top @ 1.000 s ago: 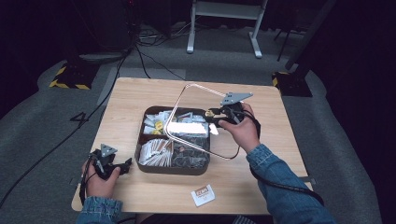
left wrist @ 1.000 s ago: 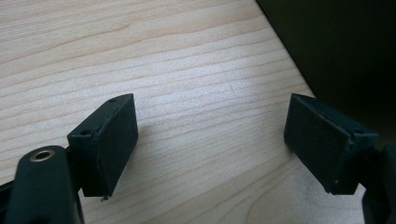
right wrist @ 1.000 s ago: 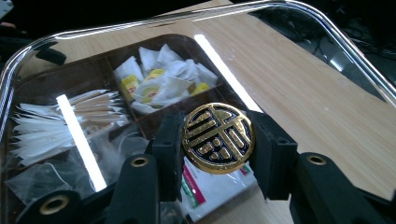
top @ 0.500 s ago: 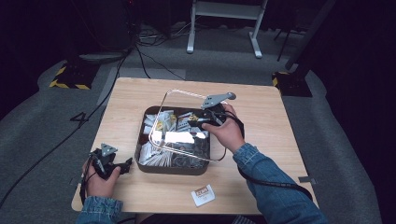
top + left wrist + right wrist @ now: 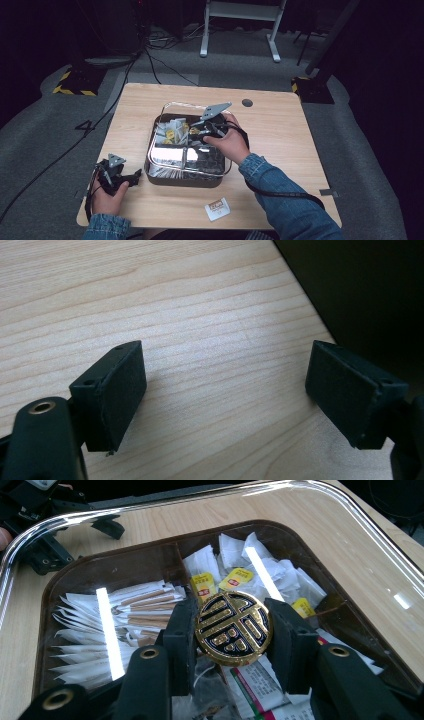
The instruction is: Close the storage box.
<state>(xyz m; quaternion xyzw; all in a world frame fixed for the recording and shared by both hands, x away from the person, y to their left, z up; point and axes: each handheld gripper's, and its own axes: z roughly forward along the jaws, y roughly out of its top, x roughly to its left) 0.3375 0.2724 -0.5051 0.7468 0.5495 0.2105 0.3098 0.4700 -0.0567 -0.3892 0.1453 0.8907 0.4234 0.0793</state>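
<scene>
Small white packet (image 5: 218, 208) (red print) near the wooden table's (image 5: 280, 125) front edge

High view sits above my side of the wooden table (image 5: 280, 125), facing forward and down, far enough to take in the whole top and the floor behind. My left gripper view looks down my left jaws, very close to bare tabletop at its edge. My right gripper view looks along my right jaws through a clear lid (image 5: 350, 525) into the compartment box (image 5: 60, 580); the high view shares that box (image 5: 180, 177).
</scene>
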